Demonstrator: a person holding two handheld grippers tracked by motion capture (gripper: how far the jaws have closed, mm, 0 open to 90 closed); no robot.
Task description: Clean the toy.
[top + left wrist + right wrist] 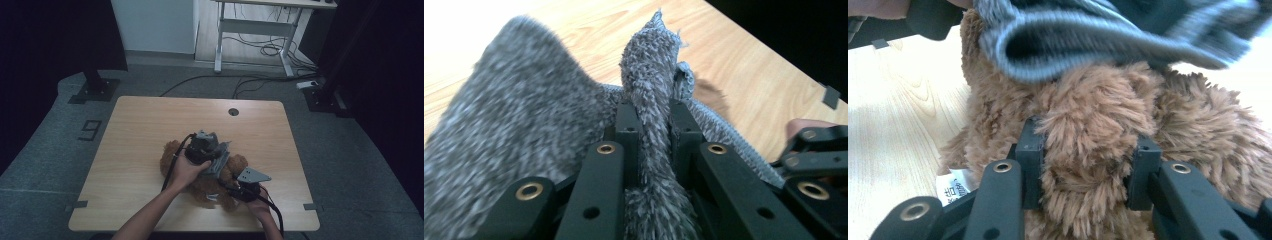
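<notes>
Teddy (200,186) sits on the near half of the table (130,145), a little right of centre, brown fur spread under both my grippers. I see the left gripper (216,154) lying over the bear's middle in the high view, with my left hand (187,170) wrapped around its body. Its own view shows me the jaws pressed in on a fold of grey fuzzy cloth (651,100), a thick strip of it pinched upright between them. More of that cloth billows out to the left, and a ribbed hem (734,142) runs off to the right. Beyond it lies bare wood.

Right gripper (231,189) now: it is at the bear's near right side, my right hand (260,205) behind it close to the near edge. From its own view I have the jaws clamped on a lump of brown fur (1088,150), which bulges between the two black pads. I cannot tell which limb that lump is. Above it hangs the grey cloth with its rolled edge (1088,40) open toward me. A white label (953,187) peeks out at the lower left, just beside the left jaw.
</notes>
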